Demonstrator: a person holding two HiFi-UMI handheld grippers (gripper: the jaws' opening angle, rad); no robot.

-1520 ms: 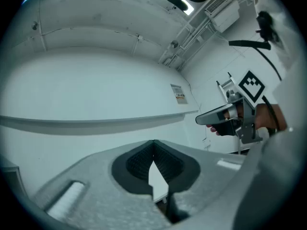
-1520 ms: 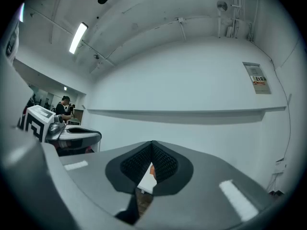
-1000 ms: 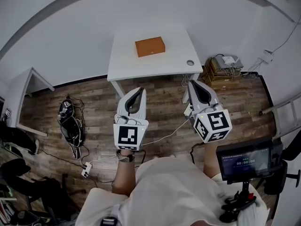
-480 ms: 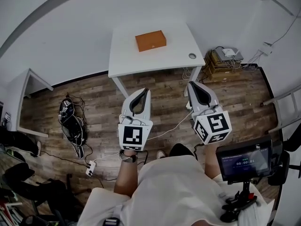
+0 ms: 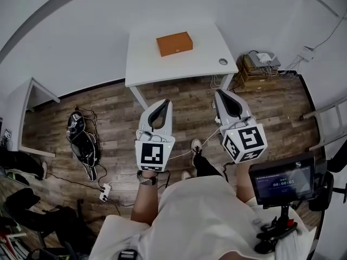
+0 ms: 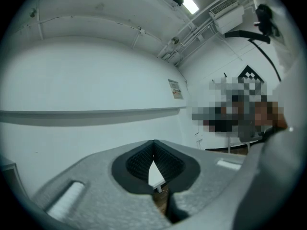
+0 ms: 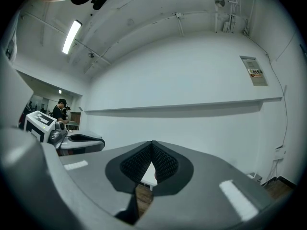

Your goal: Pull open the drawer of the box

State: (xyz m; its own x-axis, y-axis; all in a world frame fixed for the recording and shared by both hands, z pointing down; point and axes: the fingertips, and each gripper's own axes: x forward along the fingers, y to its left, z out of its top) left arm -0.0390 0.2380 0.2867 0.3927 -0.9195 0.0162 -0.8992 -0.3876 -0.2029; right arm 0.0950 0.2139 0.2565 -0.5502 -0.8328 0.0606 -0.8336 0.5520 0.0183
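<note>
The box (image 5: 174, 44) sits in the upper centre of the head view, on the white worktop (image 5: 146, 64), nearer the far edge than the near one; it is orange and flat, its long axis runs left to right across the frame with the right end tipped slightly upward; the drawer cannot be made out from here, nor which face it opens on.

Both grippers hang over the wooden floor (image 5: 108, 112) in the middle of the frame, below the worktop's near edge and well apart from the box; each points up the frame toward the worktop. The left gripper (image 5: 161, 105) has its jaws pressed together with nothing between them, and only a sliver of the worktop shows past the pads in its own view; the right gripper (image 5: 222, 94) is likewise pressed together and empty.

The box lies above and between the two; it is almost straight up the frame from the left gripper, and up and to the left of the right one; by my reading the left has the straighter line to it, though neither is clearly closer. The task looks barely begun; the approach has to be finished and a gripper spread before anything can be pinched.
</note>
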